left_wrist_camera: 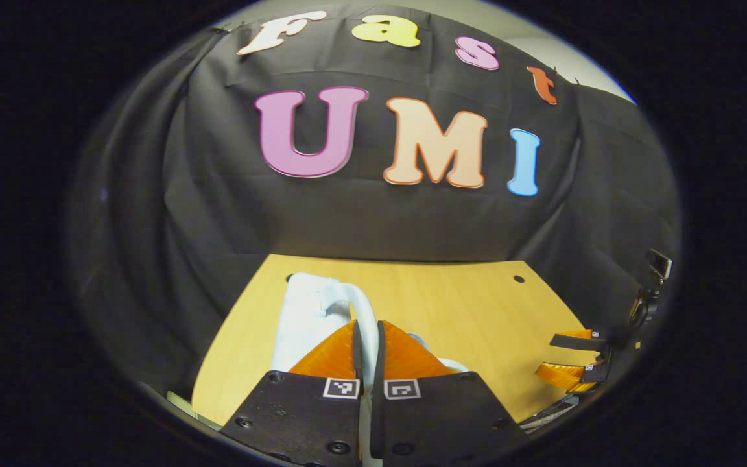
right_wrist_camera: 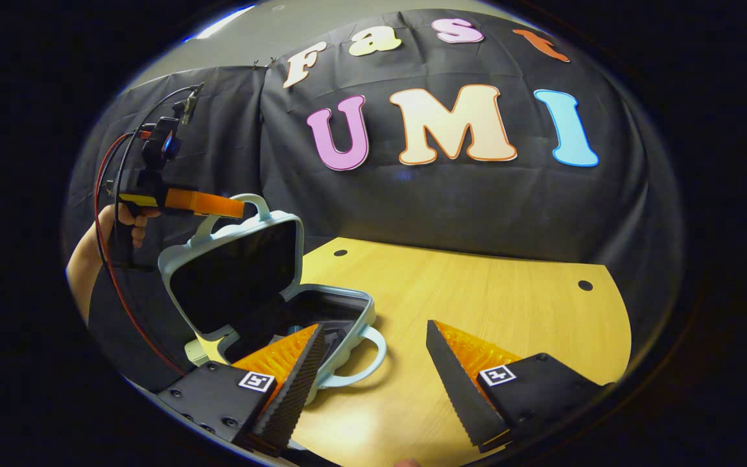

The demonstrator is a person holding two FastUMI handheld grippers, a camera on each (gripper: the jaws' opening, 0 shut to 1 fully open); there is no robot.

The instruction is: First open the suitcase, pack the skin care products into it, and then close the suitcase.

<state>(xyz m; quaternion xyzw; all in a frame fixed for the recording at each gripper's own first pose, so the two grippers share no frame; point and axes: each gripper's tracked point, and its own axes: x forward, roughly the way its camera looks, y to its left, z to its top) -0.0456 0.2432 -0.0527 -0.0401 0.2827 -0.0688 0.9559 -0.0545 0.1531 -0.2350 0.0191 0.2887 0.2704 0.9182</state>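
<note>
Setting: black cloth wall behind a light wooden bench (right_wrist_camera: 497, 305) with small round holes near its far edge.
Suitcase: a pale blue-white suitcase (right_wrist_camera: 263, 285) sits at the bench's left end in the right gripper view, open, dark inside.
Lid: lid (right_wrist_camera: 237, 272) raised nearly upright, its handle (right_wrist_camera: 253, 204) at the top; a second handle (right_wrist_camera: 364, 363) lies flat on the bench at the base's front.
Left gripper: left gripper (left_wrist_camera: 368, 353) has its orange fingers pressed narrow on the white lid handle (left_wrist_camera: 364, 318); in the right gripper view a hand (right_wrist_camera: 120, 227) holds it at the lid's top.
Right gripper: right gripper (right_wrist_camera: 373, 344) spread wide, holding nothing, just in front of the suitcase base.
</note>
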